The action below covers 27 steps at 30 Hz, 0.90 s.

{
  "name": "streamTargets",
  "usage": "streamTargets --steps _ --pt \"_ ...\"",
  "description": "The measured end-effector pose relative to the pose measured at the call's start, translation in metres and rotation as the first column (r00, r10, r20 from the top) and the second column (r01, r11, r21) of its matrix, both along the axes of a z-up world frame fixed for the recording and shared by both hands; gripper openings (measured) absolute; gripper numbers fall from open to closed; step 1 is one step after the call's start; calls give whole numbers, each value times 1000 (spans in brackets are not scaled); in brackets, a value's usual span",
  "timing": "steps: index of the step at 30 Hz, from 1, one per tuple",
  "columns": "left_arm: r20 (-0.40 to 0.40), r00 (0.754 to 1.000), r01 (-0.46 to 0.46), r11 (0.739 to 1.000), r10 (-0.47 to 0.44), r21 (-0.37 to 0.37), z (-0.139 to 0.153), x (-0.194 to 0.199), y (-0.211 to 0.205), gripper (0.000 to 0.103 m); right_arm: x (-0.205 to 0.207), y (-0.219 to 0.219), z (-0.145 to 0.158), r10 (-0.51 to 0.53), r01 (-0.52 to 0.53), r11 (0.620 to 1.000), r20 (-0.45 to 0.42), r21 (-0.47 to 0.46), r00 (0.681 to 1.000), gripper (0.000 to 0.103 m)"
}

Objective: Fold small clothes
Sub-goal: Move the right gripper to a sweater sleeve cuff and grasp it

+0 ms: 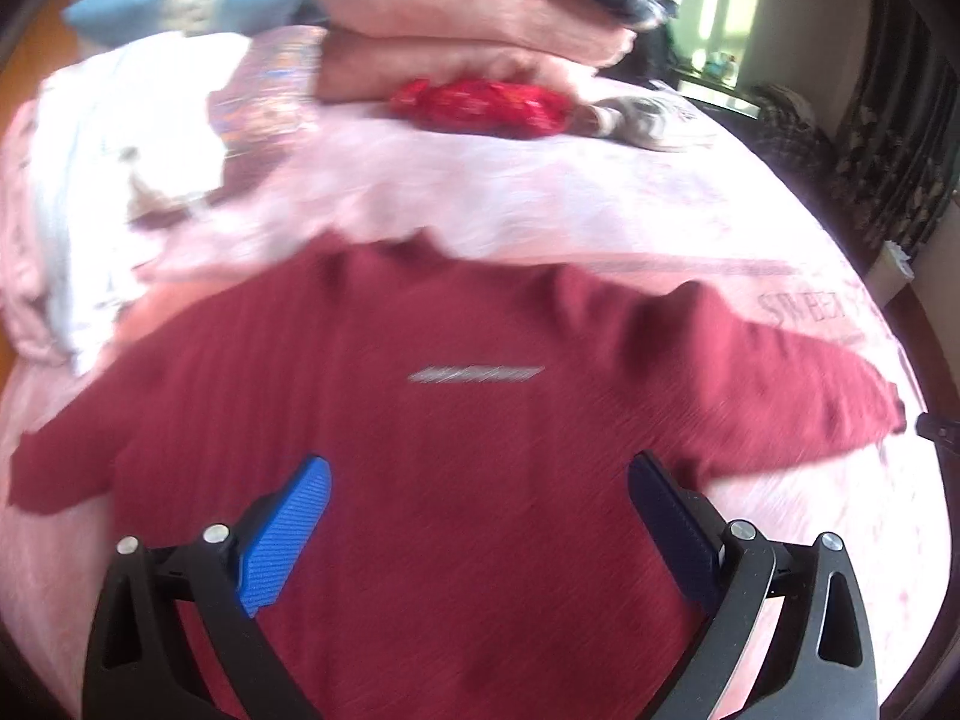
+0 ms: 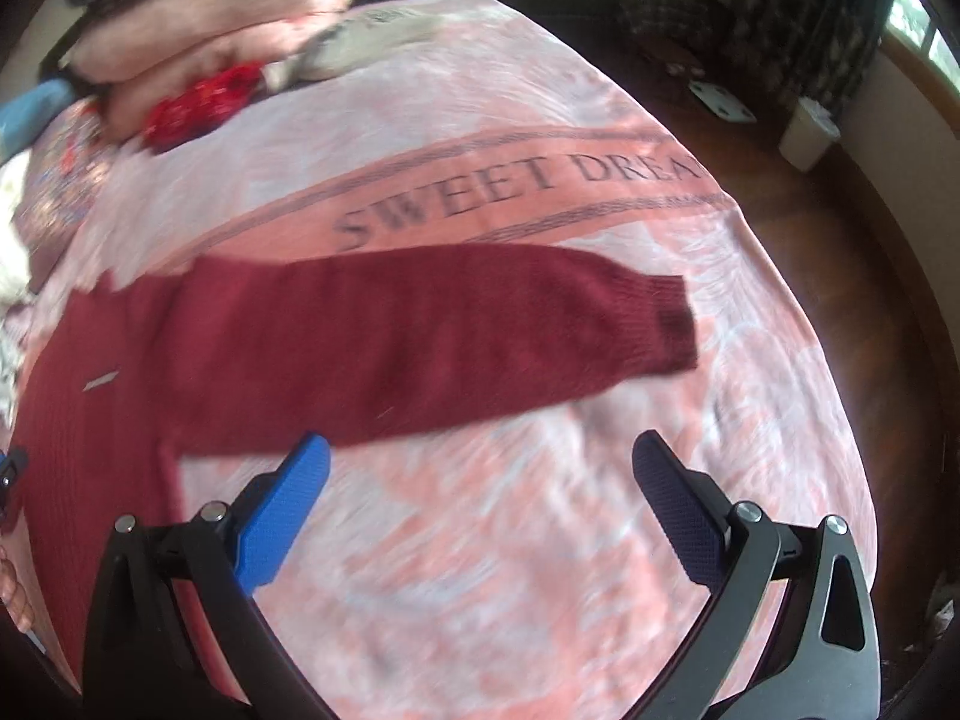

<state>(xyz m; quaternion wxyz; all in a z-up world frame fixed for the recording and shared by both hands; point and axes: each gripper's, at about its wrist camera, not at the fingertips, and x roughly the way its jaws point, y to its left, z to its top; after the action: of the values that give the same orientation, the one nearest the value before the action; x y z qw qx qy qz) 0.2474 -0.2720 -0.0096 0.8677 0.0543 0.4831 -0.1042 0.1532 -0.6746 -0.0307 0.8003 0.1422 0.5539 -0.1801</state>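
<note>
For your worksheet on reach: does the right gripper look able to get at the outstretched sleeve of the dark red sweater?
Probably yes. The right gripper is open, and the sleeve lies flat on the pink bedspread just ahead of it, with nothing between.

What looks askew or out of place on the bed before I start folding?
Nothing stands out. The sweater lies flat on the blanket, front up, both sleeves spread; the right sleeve is straight and unwrinkled. Both the left gripper and the right gripper are open and empty. Motion blur hides fine wrinkles.
</note>
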Motion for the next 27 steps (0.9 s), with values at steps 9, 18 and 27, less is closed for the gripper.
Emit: streamTargets --steps 9,18,27 --pt "-58 998 36 999 -36 -6 -46 56 -98 99 22 -101 -67 -65 72 983 -47 171 997 100" --pt "-91 995 46 999 -45 16 -73 66 -137 99 25 -123 -96 -63 73 968 -47 240 997 91" --pt "-78 997 -6 999 9 37 -65 74 -108 99 21 -111 -58 -58 40 973 72 225 996 10"
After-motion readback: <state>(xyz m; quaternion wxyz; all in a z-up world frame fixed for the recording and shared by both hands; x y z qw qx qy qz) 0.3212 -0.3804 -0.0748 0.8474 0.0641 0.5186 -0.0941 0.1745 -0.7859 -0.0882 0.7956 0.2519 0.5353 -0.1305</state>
